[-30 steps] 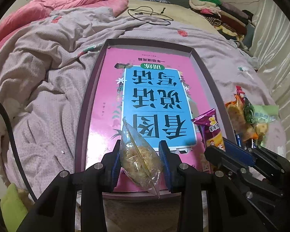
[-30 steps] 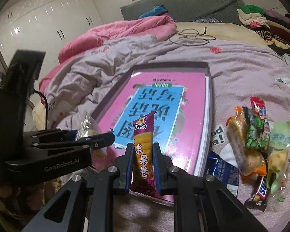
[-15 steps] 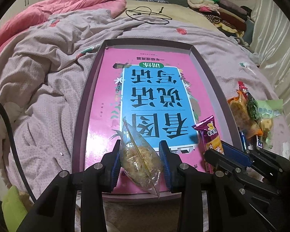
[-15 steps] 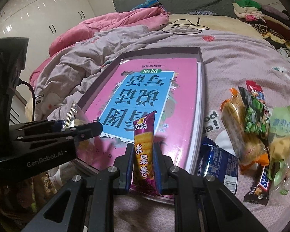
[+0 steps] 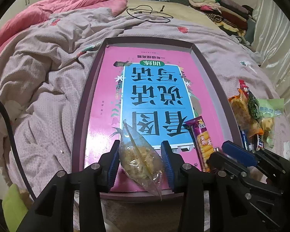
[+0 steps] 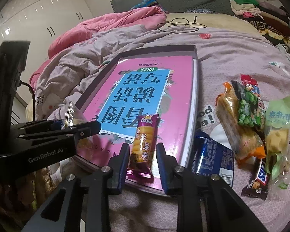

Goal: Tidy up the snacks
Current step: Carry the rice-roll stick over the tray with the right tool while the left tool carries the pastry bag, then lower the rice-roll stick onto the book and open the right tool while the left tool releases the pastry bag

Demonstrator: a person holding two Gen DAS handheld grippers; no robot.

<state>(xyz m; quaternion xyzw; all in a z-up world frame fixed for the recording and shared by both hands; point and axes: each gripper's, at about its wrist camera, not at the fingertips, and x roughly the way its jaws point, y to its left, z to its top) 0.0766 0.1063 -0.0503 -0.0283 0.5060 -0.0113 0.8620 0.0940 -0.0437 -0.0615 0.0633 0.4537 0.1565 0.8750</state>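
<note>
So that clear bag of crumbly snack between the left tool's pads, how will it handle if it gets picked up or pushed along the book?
The clear bag looks soft and thin: its film wrinkles and its tail droops, so it probably flops and sags. The crumbly filling seems light but likely breaks under a hard squeeze. Glossy film on the smooth book cover may slide easily when pushed; it shouldn't roll.

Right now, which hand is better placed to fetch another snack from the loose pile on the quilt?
Right, probably. The right tongs are opening around the purple rice roll on the tray, and the pile lies just beside them. The left tongs sit on the tray's far side.
</note>
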